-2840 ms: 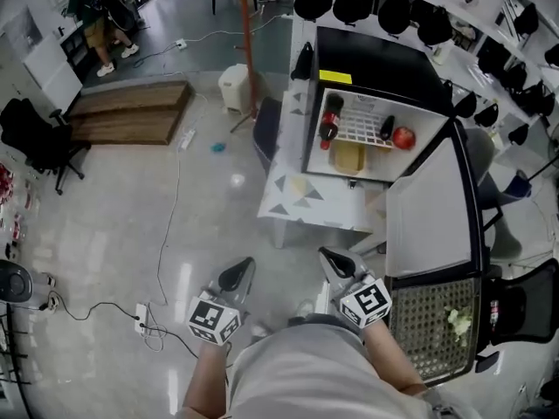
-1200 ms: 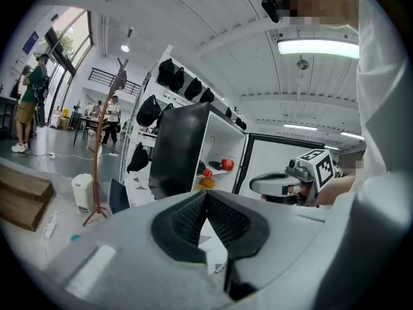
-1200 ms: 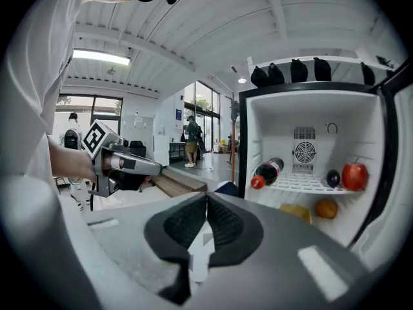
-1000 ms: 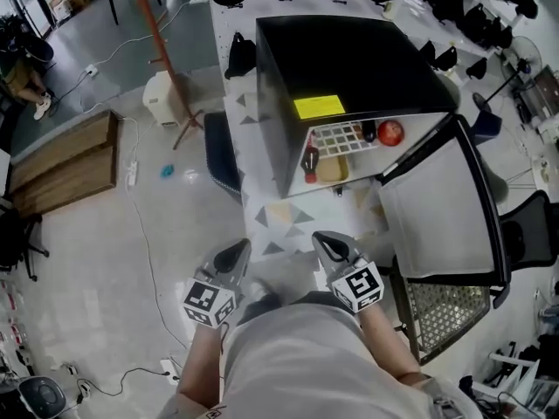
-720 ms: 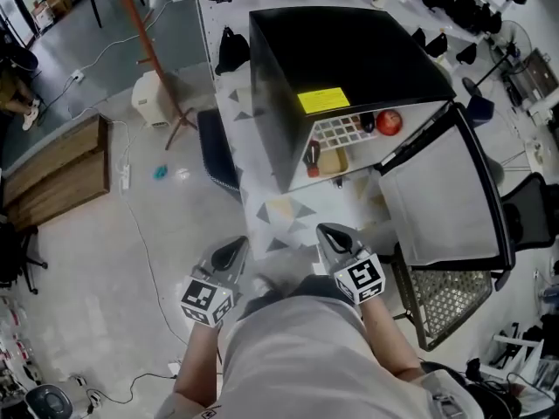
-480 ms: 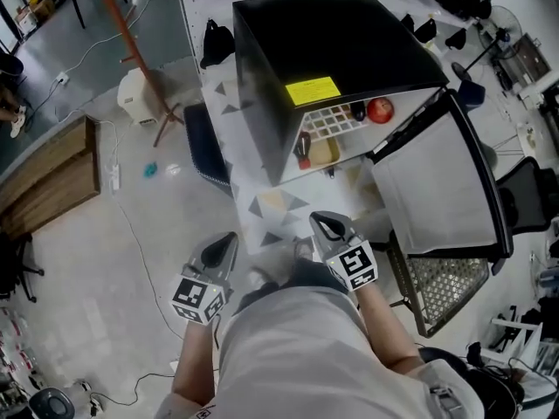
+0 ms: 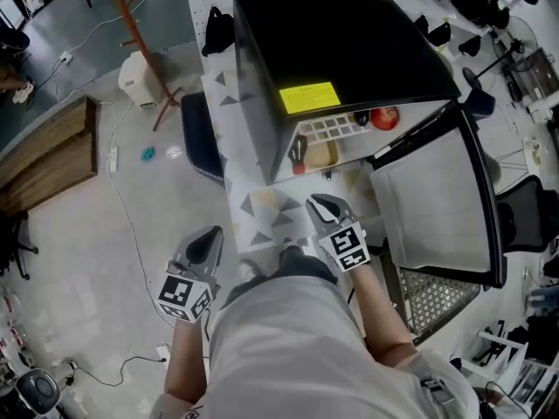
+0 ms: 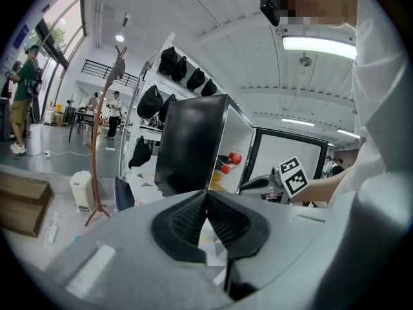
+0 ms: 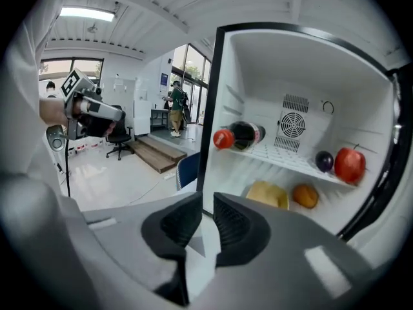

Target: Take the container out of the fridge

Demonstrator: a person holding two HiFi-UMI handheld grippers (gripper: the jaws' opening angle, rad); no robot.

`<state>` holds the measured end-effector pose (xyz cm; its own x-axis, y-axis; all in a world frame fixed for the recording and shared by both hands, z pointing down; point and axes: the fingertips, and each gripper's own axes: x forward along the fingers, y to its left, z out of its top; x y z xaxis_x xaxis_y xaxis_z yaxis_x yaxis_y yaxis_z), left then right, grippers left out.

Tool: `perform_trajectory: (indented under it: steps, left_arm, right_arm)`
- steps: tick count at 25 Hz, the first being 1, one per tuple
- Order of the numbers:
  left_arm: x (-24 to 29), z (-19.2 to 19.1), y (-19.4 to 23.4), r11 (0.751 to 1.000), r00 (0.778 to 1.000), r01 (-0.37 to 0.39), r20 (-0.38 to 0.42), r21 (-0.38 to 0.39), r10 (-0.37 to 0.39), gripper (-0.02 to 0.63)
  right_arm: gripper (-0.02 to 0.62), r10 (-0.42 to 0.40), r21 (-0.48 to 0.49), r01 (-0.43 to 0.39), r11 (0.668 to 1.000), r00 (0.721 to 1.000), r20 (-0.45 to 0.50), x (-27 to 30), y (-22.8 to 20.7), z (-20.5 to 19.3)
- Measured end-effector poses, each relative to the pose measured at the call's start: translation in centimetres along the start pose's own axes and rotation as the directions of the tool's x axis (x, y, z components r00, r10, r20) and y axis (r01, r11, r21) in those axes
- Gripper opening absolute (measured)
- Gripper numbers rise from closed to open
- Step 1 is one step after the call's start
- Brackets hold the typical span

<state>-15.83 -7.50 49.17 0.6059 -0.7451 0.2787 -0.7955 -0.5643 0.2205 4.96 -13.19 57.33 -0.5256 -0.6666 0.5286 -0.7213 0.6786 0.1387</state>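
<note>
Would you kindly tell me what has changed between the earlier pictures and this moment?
The person has stepped up to the fridge, which now sits closer in the head view. The right gripper has advanced toward the open compartment, and its fingers have just been opening with nothing between them. The left gripper has fallen behind it, shut. Unchanged: door open; yellow container, bottle and apple inside, untouched.

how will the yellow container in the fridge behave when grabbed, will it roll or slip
The container looks boxy and sits flat on the fridge floor, so it probably won't roll or tip. Its smooth yellow sides may be slippery. The orange beside it could roll if nudged.
</note>
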Motion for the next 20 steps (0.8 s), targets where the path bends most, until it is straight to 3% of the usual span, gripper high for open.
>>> perform_trajectory:
  steps: [12,20]
  left_arm:
    - [1.9,-0.4,0.4,0.984,0.984,-0.176,-0.032,-0.034,0.175,0.008]
    - [2.4,-0.8,0.5,0.959,0.962,-0.273,-0.041,-0.073,0.270,0.008]
  right_arm:
    - [0.126,0.056,-0.174,-0.083,0.981,0.987,-0.151,5.9,-6.5,-4.1]
    - [0.144,0.065,-0.364,-0.163,0.917,0.962,-0.267,9.6,-8.0,-6.4]
